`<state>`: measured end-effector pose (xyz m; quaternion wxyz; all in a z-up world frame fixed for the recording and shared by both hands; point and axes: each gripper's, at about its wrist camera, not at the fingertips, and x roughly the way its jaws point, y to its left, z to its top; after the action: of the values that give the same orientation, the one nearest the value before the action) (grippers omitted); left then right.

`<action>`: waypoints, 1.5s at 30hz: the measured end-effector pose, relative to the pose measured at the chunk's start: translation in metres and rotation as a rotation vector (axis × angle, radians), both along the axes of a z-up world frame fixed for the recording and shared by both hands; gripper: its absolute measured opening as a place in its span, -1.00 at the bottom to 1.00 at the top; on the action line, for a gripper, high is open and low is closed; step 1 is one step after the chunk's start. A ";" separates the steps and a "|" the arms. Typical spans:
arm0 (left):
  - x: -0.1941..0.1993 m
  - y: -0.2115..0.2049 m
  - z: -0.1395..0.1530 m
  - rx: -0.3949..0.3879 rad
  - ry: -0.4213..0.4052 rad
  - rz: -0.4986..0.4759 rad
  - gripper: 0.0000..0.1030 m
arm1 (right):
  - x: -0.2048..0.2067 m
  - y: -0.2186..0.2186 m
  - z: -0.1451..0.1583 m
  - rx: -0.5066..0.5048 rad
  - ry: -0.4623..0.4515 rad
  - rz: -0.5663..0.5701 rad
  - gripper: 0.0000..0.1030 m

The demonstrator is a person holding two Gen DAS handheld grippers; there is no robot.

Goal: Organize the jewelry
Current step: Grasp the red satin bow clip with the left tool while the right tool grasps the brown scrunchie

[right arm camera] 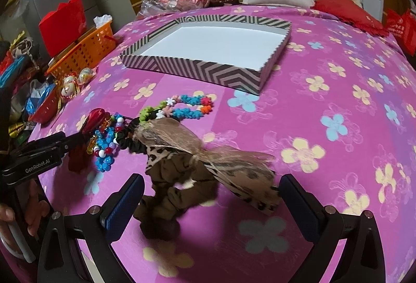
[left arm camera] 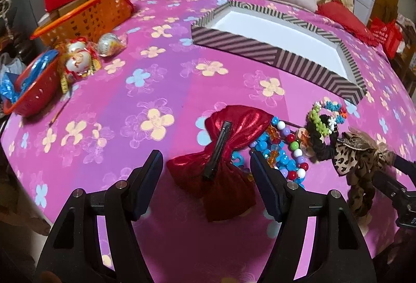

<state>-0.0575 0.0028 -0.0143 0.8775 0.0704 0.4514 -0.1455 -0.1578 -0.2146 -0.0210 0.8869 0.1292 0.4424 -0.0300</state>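
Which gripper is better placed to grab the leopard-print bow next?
Right. The right gripper is open with the leopard-print bow between its fingers; the left gripper straddles the red bow instead.

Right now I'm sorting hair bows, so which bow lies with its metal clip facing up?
The red satin bow, lying between the left gripper fingers, shows its black clip on top. The leopard-print bow shows only fabric and gauze.

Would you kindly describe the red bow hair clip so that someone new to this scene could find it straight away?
Start at the striped shallow box on the pink flowered cloth and come towards the camera to the small pile of accessories. The red bow hair clip lies at its left end, between the open left gripper fingers. Alone there, it is shiny red fabric with a black metal clip across it.
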 end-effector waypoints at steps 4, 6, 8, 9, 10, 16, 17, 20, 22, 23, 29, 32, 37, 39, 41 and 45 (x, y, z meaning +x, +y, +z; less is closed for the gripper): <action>0.004 -0.003 -0.006 0.012 0.017 -0.008 0.36 | 0.010 0.005 -0.003 -0.016 -0.002 0.014 1.00; 0.007 -0.003 -0.008 0.004 0.028 -0.010 0.36 | 0.016 0.006 -0.006 -0.020 0.003 0.015 1.00; 0.010 -0.002 -0.010 -0.005 0.029 -0.012 0.36 | 0.021 0.007 -0.010 -0.025 0.013 0.019 1.00; 0.011 -0.002 -0.010 -0.010 0.028 -0.013 0.36 | 0.022 0.007 -0.012 -0.030 0.016 0.022 1.00; 0.012 -0.001 -0.010 -0.016 0.028 -0.014 0.36 | 0.024 0.008 -0.014 -0.042 0.019 0.025 1.00; 0.013 0.000 -0.013 -0.037 0.044 -0.020 -0.39 | 0.021 0.012 -0.014 -0.102 -0.039 0.073 0.29; 0.012 0.002 -0.013 -0.042 0.045 -0.016 -0.53 | 0.021 0.011 -0.013 -0.096 -0.044 0.078 0.05; 0.012 0.007 -0.011 -0.068 0.048 0.000 -0.61 | 0.016 0.005 -0.011 -0.040 -0.055 0.094 -0.32; 0.010 0.012 -0.007 -0.089 0.037 0.015 -0.64 | 0.014 0.004 -0.011 -0.004 -0.057 0.102 -0.43; 0.007 0.014 -0.002 -0.097 0.023 0.023 -0.65 | 0.012 0.003 -0.010 0.011 -0.061 0.108 -0.45; -0.005 0.014 0.020 -0.107 -0.028 0.029 -0.66 | 0.001 0.003 0.004 0.035 -0.101 0.116 -0.49; -0.009 0.010 0.027 -0.107 -0.045 0.020 -0.66 | -0.005 0.002 0.019 0.042 -0.137 0.115 -0.49; -0.011 0.001 0.039 -0.088 -0.070 0.011 -0.66 | -0.007 -0.001 0.037 0.039 -0.179 0.117 -0.54; -0.010 -0.003 0.042 -0.077 -0.076 0.010 -0.66 | -0.005 -0.002 0.043 0.027 -0.187 0.117 -0.54; -0.008 -0.007 0.044 -0.073 -0.082 0.003 -0.66 | -0.002 -0.004 0.042 0.016 -0.181 0.116 -0.57; -0.007 -0.014 0.047 -0.071 -0.085 -0.003 -0.66 | 0.004 -0.011 0.031 0.039 -0.132 0.110 -0.57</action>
<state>-0.0648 -0.0108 0.0326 0.8977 0.0460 0.4082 -0.1596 -0.1534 -0.2260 0.0105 0.9118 0.1236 0.3900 0.0358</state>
